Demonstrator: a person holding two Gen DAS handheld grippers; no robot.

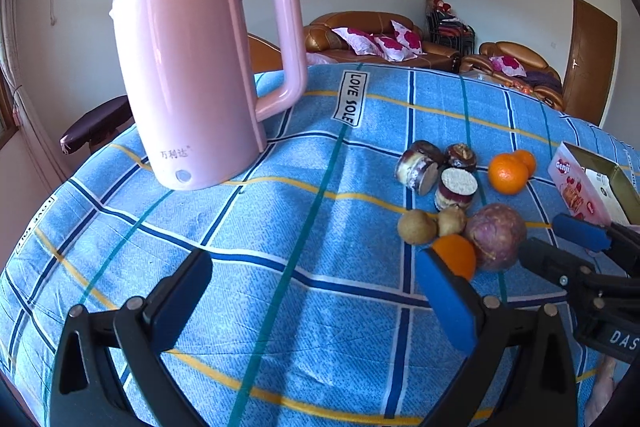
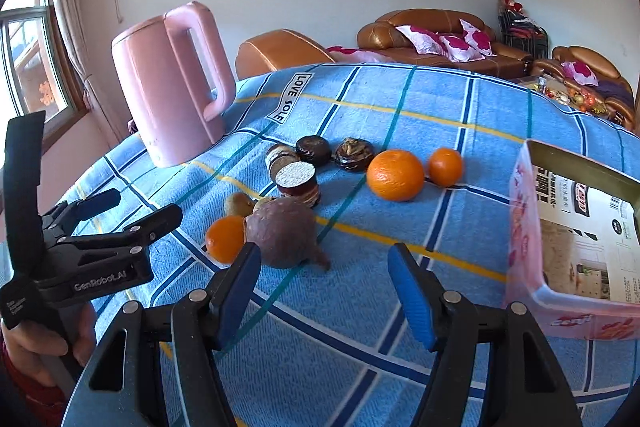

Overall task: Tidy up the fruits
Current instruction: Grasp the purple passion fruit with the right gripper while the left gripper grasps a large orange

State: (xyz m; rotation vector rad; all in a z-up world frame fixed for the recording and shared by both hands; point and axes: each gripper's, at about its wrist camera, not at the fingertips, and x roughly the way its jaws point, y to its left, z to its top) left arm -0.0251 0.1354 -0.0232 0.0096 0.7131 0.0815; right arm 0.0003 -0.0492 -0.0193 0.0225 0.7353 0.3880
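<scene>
While both grippers hang over the blue plaid tablecloth (image 2: 400, 99), the fruit sits loose in a clump mid-table.

Right gripper (image 2: 324, 291) has its blue-padded tongs spread with nothing between them, only cloth; the wrinkly purple round fruit (image 2: 280, 231) sits just past its left pad at about 11 o'clock. A small orange (image 2: 224, 239) touches that purple one at 9 o'clock, two more oranges (image 2: 395, 174) lie further back at 1 o'clock, dark cut pieces (image 2: 298, 181) at 12. The open pink cardboard box (image 2: 524, 227) is at 3 o'clock. Left gripper (image 1: 316, 303) is spread wide, empty too, with a pink plastic kettle (image 1: 192, 75) at its 11 o'clock.
</scene>
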